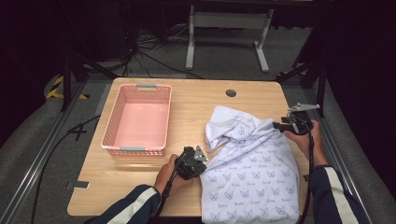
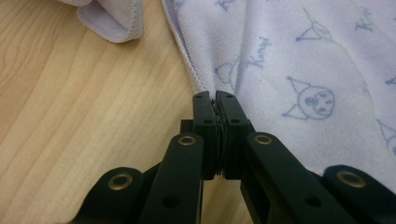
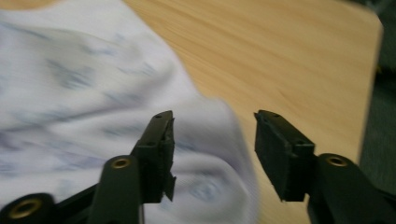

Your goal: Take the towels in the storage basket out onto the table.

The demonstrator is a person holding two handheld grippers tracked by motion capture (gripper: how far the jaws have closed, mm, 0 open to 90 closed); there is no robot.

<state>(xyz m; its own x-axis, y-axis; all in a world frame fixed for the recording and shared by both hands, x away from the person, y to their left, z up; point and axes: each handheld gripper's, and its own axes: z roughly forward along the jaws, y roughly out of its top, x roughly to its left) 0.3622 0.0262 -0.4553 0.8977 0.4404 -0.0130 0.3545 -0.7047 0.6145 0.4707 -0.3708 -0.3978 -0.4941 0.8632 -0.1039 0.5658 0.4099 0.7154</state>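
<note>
The soft, light cloth [image 1: 252, 172] lies at the bench's [image 1: 196, 100] right front corner. It bends and slides easily. My left tool [image 2: 215, 95] pinches its left hem tight. My right tool [image 3: 212, 140] is open over the right edge, a good spot to grab

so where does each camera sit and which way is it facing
high view: fixed above the person's side, looking forward and down on the table, pink basket and printed garment; both forearms and grippers show.
left gripper view: rides the left gripper, looking along its jaws shut on the garment's hem.
right gripper view: rides the right gripper, jaws open over the garment.
All three share the garment and tabletop.
</note>
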